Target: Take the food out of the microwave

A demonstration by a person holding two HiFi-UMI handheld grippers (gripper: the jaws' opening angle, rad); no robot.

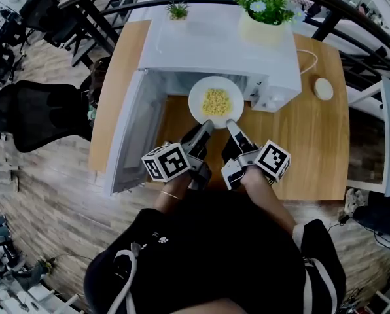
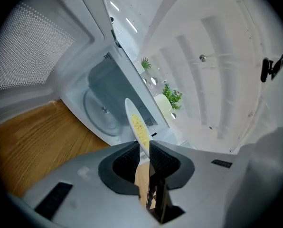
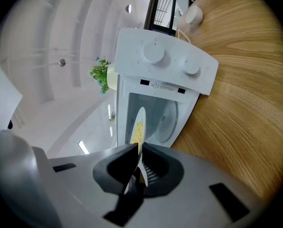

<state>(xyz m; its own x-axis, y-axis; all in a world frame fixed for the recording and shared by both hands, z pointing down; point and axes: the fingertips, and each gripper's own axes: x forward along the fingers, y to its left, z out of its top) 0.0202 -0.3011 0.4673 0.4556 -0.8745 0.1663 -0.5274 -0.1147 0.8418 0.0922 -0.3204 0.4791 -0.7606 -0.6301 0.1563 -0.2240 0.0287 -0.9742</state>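
I have both grippers on the plate (image 1: 198,97), one at each side of its near rim. My left gripper (image 1: 207,128) has its jaws nearly together, pinched on the rim, with the thin white edge running between the pads (image 2: 163,158). My right gripper (image 1: 231,126) is the same: its jaws are closed down onto the rim, and the plate stands edge-on between them in its own view.

The food (image 1: 216,102), a small heap of yellow bits, sits in the middle of the plate. The plate is held level just in front of the open mouth of the microwave (image 1: 208,44), above the wooden table (image 1: 313,136) and not resting on it. Behind it, in the left gripper view, the glass turntable (image 2: 103,110) inside the oven is bare.

The microwave door (image 1: 137,129) is swung wide open to my left. Two round knobs (image 3: 154,53) show on the control panel in the right gripper view. A potted plant (image 1: 267,12) stands on top of the microwave, towards its right side, and a smaller plant (image 1: 177,10) stands at its back left. A small round white thing (image 1: 323,88) lies on the table to the right of the microwave, well apart from the plate.
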